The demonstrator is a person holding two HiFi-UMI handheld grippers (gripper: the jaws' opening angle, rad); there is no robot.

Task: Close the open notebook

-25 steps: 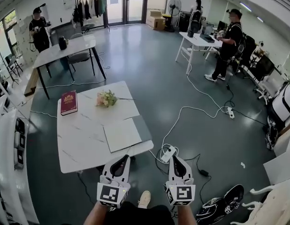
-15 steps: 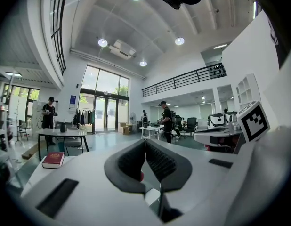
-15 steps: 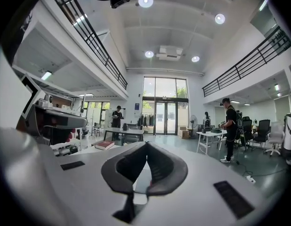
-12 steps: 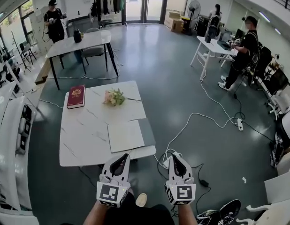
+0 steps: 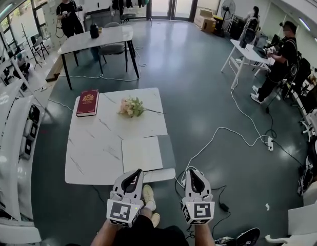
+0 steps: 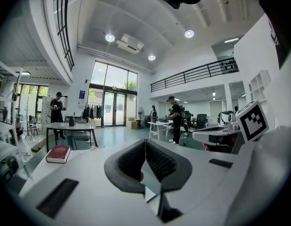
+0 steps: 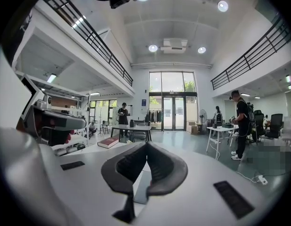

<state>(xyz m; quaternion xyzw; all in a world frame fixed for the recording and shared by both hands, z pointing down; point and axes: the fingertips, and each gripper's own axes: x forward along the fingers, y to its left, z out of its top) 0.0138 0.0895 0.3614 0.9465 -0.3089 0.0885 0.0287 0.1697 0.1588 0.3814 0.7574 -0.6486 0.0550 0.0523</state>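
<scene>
The largest item I see is the grey floor [image 5: 199, 86] of an open hall, with a white cable [image 5: 220, 132] trailing across it to the right of the work area. On that floor stands the white marble table [image 5: 92, 152], directly ahead of me in the head view. The open notebook [image 5: 142, 154] lies flat at the table's near right corner, pale page facing up, with a grey strip along its right side reaching the table edge. A red book [image 5: 87, 102] lies closed at the far left corner, well apart from the notebook. A small bunch of flowers [image 5: 131, 107] rests near the far edge, to the right of the red book. The left gripper [image 5: 132, 173] sits just short of the table's near edge, not touching the notebook; its own view shows the jaws pressed together at the tips with nothing between them. The right gripper [image 5: 192, 172] hangs beside it, over the floor to the right of the table, jaws likewise pressed together and empty.
</scene>
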